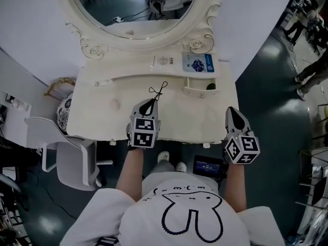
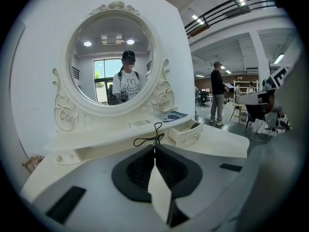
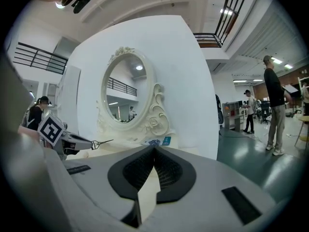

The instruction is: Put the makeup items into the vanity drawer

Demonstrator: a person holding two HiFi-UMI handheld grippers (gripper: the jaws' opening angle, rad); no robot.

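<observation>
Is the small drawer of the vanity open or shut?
Open: the drawer stands pulled out, with a dark item inside.

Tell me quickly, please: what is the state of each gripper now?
Left gripper: closed on a thin black wire loop at its tips.
Right gripper: closed, nothing between its jaws.

We see a smooth, matt cream-white carved vanity [image 1: 102, 111], its round glass mirror [image 1: 128, 9] glossy, and a thin black wire loop [image 2: 153, 135].
</observation>
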